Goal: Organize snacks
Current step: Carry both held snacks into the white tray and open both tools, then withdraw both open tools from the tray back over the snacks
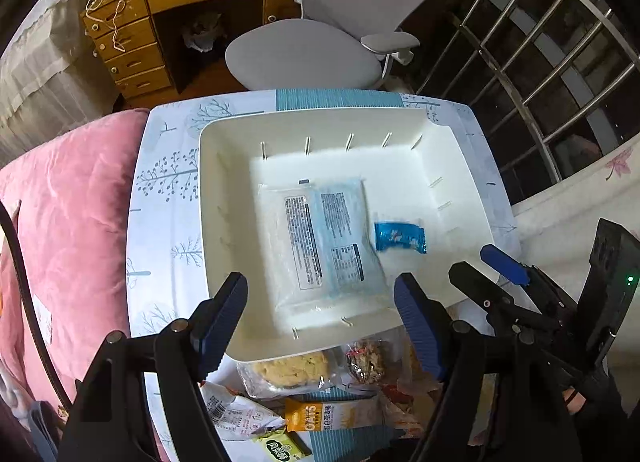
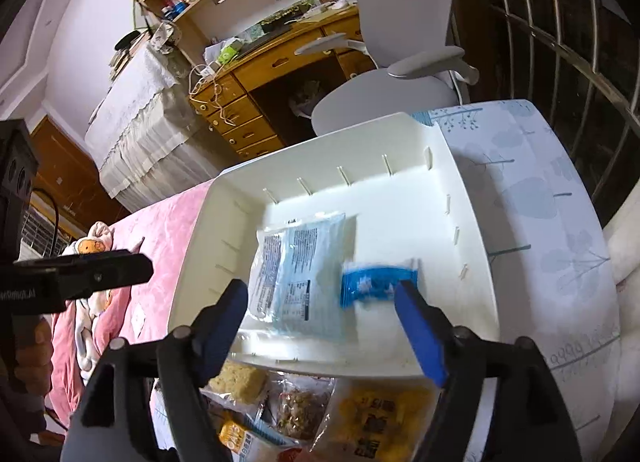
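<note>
A white bin point(image 1: 208, 198) point(image 2: 192, 246) sits on a tree-patterned cloth. In it lie a large pale blue packet point(image 1: 324, 238) point(image 2: 300, 278) and a small blue packet point(image 1: 400, 238) point(image 2: 372, 282). My left gripper point(image 1: 320, 314) is open and empty above the bin's near edge. My right gripper point(image 2: 320, 318) is open and empty just above the small blue packet; it also shows in the left wrist view point(image 1: 492, 274). Loose snacks lie in front of the bin: a cookie pack point(image 1: 292, 372) point(image 2: 238, 382), an orange oats bar point(image 1: 316, 418) point(image 2: 236, 436), a yellow bag point(image 2: 384, 422).
A pink quilt point(image 1: 68, 222) point(image 2: 160, 230) lies left of the cloth. A grey office chair point(image 1: 320, 50) point(image 2: 400, 98) and a wooden desk point(image 1: 132, 34) stand behind. Metal window bars point(image 1: 540, 62) are at the right.
</note>
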The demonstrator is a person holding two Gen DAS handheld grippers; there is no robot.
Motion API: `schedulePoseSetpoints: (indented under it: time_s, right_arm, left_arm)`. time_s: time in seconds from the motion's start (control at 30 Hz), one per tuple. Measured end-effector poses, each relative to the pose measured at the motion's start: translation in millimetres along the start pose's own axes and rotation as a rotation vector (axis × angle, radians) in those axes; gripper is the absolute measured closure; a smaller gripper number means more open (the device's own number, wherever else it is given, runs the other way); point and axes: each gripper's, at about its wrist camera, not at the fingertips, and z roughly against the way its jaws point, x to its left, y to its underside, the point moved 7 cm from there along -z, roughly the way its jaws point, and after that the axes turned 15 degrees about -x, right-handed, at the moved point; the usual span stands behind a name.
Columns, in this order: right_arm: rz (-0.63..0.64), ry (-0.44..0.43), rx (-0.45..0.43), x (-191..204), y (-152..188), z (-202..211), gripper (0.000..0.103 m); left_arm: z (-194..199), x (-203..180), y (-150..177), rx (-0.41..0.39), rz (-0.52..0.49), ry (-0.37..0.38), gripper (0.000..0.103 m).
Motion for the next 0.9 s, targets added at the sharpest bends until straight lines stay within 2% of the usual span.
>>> schedulePoseSetpoints:
  time_s: [0.33, 0.6, 0.77, 0.9]
  right_arm:
    - [-0.058, 0.067, -0.054, -4, 1, 30, 0.026]
    - [-0.059, 0.150, -0.159, 12, 9, 87, 0.026]
    - [-0.072, 0.201, -0.217, 24, 26, 125, 0.026]
    - [-0.095, 0.239, -0.250, 30, 43, 150, 0.026]
  left_arm:
    - [22, 4, 15, -0.020, -0.009, 0.048, 0.028]
    - [65, 19, 37, -0.075, -0.015, 0.084, 0.026]
    - [89, 29, 57, -0.098, -0.053, 0.077, 0.022]
    - [104, 33, 78, -0.094, -0.060, 0.108, 0.021]
